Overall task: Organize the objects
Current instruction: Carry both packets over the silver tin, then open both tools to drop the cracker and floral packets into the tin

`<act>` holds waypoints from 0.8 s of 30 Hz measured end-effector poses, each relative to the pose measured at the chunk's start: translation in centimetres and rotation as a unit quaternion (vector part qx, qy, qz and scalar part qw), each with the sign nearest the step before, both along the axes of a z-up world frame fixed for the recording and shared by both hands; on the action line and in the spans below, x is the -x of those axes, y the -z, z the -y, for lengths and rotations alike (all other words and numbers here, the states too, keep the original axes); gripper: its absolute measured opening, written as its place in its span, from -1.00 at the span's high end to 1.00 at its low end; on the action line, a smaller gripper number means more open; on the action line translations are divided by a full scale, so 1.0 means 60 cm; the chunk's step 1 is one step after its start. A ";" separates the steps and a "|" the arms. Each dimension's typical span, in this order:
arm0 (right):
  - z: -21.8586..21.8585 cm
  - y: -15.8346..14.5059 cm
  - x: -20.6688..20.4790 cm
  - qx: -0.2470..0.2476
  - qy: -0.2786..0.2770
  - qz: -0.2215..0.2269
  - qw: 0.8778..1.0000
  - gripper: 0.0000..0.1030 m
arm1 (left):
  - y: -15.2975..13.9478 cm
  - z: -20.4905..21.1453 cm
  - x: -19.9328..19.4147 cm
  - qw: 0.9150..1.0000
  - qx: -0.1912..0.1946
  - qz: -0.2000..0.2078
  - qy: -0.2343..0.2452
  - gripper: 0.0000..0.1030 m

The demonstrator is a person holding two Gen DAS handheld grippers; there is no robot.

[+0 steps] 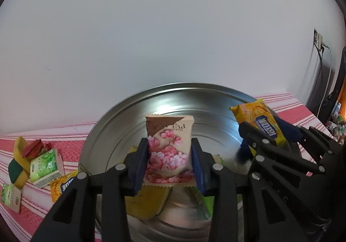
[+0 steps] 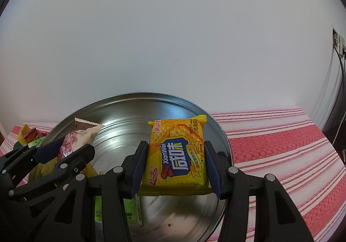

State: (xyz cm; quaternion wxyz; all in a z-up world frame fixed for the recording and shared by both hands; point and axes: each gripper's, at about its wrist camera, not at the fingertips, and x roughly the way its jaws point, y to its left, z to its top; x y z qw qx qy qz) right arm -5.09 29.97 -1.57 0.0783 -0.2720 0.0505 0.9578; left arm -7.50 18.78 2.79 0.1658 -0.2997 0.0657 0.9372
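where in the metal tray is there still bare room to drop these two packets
Bare: the metal tray's far half, and its near-right floor under the yellow cracker packet. Crowded: near-left, where a sponge and green packets lie.

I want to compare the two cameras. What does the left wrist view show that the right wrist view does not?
Only the left wrist view shows the green tissue packs and the green-and-yellow sponge lying on the cloth.

Only the right wrist view shows the wide striped tablecloth right of the bowl.

Both show the metal bowl, the left hand-held gripper holding the pink flower packet, and the right hand-held gripper holding the yellow cracker packet.
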 end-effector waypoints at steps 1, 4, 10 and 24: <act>0.001 0.000 0.000 -0.001 0.000 0.001 1.000 -0.06 | -0.001 -0.001 -0.001 1.000 0.001 -0.004 -0.005 0.23; 0.003 0.002 -0.002 0.000 0.001 0.001 1.000 -0.06 | 0.002 0.010 -0.002 1.000 0.000 -0.011 -0.016 0.07; -0.003 -0.012 -0.026 0.018 0.011 -0.016 1.000 -0.22 | -0.010 0.040 -0.027 0.993 -0.010 -0.091 -0.079 -0.94; 0.004 -0.049 -0.106 -0.005 0.052 -0.130 0.990 -0.39 | -0.005 0.084 -0.077 0.980 -0.046 -0.165 -0.105 -1.00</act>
